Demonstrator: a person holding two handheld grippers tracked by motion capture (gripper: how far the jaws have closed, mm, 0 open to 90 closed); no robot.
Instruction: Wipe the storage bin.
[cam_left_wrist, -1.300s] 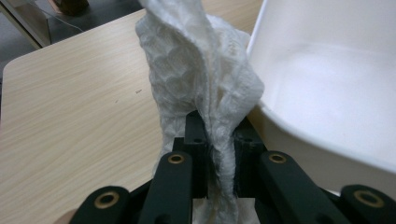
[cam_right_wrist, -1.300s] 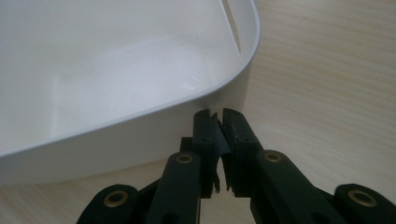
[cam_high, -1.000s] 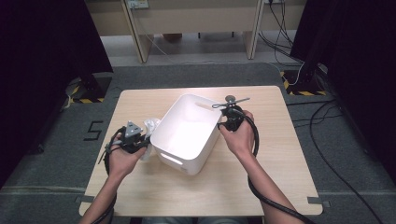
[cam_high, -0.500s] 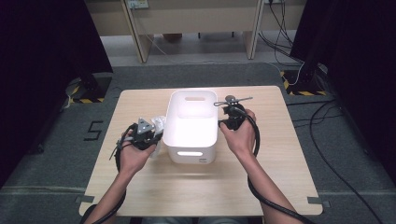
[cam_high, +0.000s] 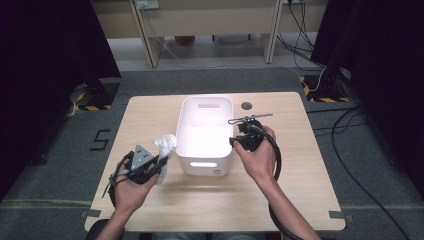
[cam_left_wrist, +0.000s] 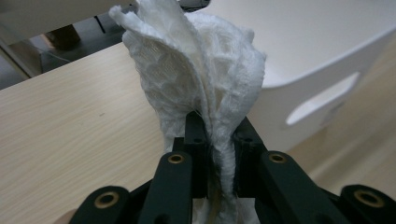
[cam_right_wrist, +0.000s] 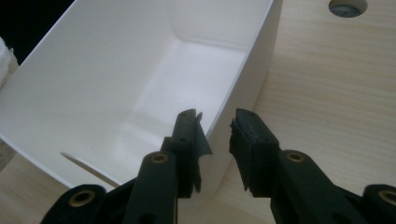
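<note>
We find the left gripper (cam_high: 159, 161) clamped on a crumpled white cloth (cam_high: 165, 146); in the left gripper view its jaws press together on the cloth's (cam_left_wrist: 196, 79) lower fold, and the rest of the fabric billows up above and ahead of the tips. The person's left hand (cam_high: 131, 182) carries this gripper just off the left wall of a white plastic bin (cam_high: 206, 131), with the cloth between gripper and bin; whether cloth and wall touch we cannot tell.

The right gripper (cam_high: 235, 141) sits at the bin's right wall, held by the right hand (cam_high: 260, 157). In the right gripper view its jaws (cam_right_wrist: 215, 130) stand apart, having just been opening, and they straddle the bin's (cam_right_wrist: 116, 84) right rim: one jaw is inside the wall, the other outside, and the pads do not press on it. The wall stands in the gap between them.

The bin rests upright on the light wooden table (cam_high: 150, 115), its inside bare, a handle slot in the near wall. A round cable hole (cam_high: 246, 106) lies in the tabletop beyond the right gripper.
</note>
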